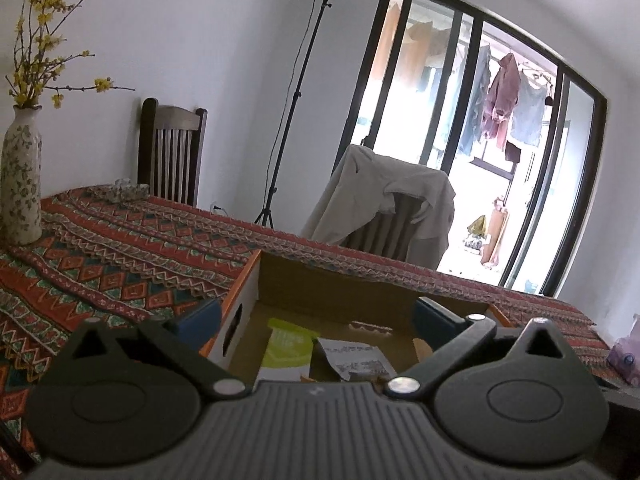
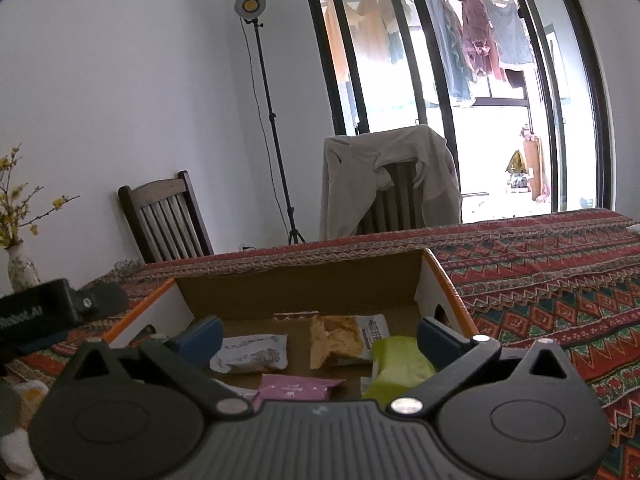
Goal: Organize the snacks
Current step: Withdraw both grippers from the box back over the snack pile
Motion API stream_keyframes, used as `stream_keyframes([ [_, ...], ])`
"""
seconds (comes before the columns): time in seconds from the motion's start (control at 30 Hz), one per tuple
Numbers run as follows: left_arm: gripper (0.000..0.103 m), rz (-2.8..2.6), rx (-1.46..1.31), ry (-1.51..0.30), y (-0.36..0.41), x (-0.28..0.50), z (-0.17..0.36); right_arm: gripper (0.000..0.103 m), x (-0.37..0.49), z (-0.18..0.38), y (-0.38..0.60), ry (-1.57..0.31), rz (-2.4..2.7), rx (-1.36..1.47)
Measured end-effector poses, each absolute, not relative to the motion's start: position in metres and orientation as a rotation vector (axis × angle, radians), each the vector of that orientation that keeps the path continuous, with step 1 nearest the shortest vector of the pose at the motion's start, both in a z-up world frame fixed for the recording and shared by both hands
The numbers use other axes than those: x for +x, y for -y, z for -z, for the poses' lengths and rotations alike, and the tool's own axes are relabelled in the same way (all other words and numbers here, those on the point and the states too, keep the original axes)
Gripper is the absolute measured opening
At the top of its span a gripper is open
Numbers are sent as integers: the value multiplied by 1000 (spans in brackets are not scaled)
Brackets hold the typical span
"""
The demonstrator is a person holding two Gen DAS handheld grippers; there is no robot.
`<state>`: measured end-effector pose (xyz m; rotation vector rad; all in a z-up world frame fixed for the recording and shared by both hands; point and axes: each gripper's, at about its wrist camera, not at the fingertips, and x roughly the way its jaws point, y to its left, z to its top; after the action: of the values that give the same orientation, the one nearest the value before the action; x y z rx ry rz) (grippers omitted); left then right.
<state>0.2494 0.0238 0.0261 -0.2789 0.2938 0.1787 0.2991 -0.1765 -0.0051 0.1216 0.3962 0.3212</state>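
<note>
An open cardboard box [image 2: 304, 292] sits on the patterned tablecloth. In the right wrist view it holds a white snack packet [image 2: 252, 354], a packet with a yellow picture [image 2: 344, 340], a green packet [image 2: 398, 366] and a pink packet [image 2: 298, 390]. My right gripper [image 2: 318, 338] is open and empty above the box's near side. In the left wrist view the box [image 1: 320, 292] shows a green packet [image 1: 286, 350] and a white printed packet [image 1: 356, 360]. My left gripper [image 1: 316, 320] is open and empty, straddling the box's left wall.
A flowered vase [image 1: 20, 184] with yellow blossoms stands at the table's far left. Two chairs [image 1: 172, 152] stand behind the table, one draped with a beige jacket [image 1: 384, 204]. A lamp stand [image 1: 288, 104] is by the wall. A purple bag [image 1: 626, 354] lies at the right.
</note>
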Motion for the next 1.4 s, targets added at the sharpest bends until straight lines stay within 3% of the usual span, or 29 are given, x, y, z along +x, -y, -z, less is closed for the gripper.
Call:
stream_keyframes([
  [0.73, 103, -189, -256, -246, -15, 201, -62, 103, 249, -44, 198, -337, -308, 60],
  [1.4, 103, -168, -135, -310, -34, 106, -2, 103, 163, 15, 239, -437, -314, -7],
])
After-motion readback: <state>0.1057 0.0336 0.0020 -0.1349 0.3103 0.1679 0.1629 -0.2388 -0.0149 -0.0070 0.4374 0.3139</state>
